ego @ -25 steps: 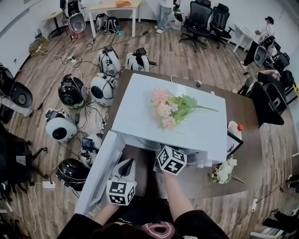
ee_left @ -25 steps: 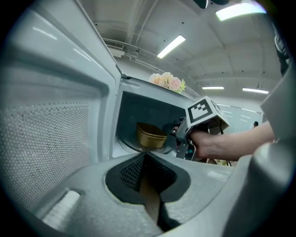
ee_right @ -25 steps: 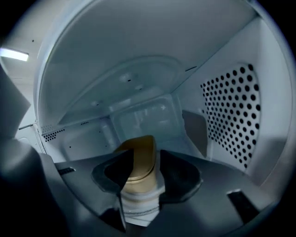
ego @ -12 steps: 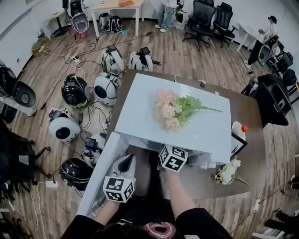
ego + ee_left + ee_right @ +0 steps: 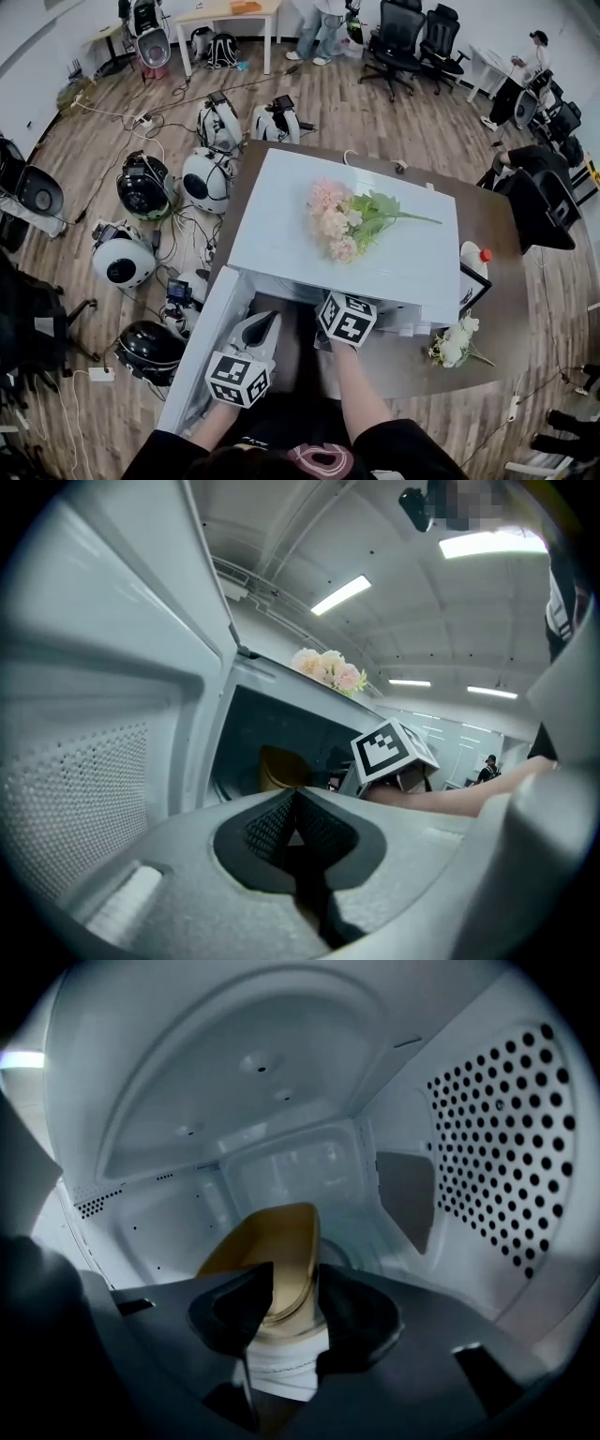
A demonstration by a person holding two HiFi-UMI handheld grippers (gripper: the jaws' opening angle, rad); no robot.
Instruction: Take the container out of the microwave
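Note:
A white microwave (image 5: 394, 267) stands on the table with its door (image 5: 202, 342) swung open to the left. Inside it, a tan container (image 5: 277, 1241) sits on the floor of the cavity; it also shows in the left gripper view as a tan container (image 5: 279, 767). My right gripper (image 5: 292, 1283) reaches into the cavity. Its jaws are closing, and the container's near rim lies between the pads. In the head view only its marker cube (image 5: 347, 319) shows. My left gripper (image 5: 271, 319) hovers by the open door, shut and holding nothing.
Pink flowers (image 5: 339, 223) lie on the microwave's top. A white flower bunch (image 5: 452, 342) and a red-capped bottle (image 5: 472, 261) are on the brown table (image 5: 492, 220) to the right. Round white and black devices (image 5: 120, 258) and cables cover the floor at left.
My left gripper has lifted a little beside the door. The right gripper has stayed inside the microwave.

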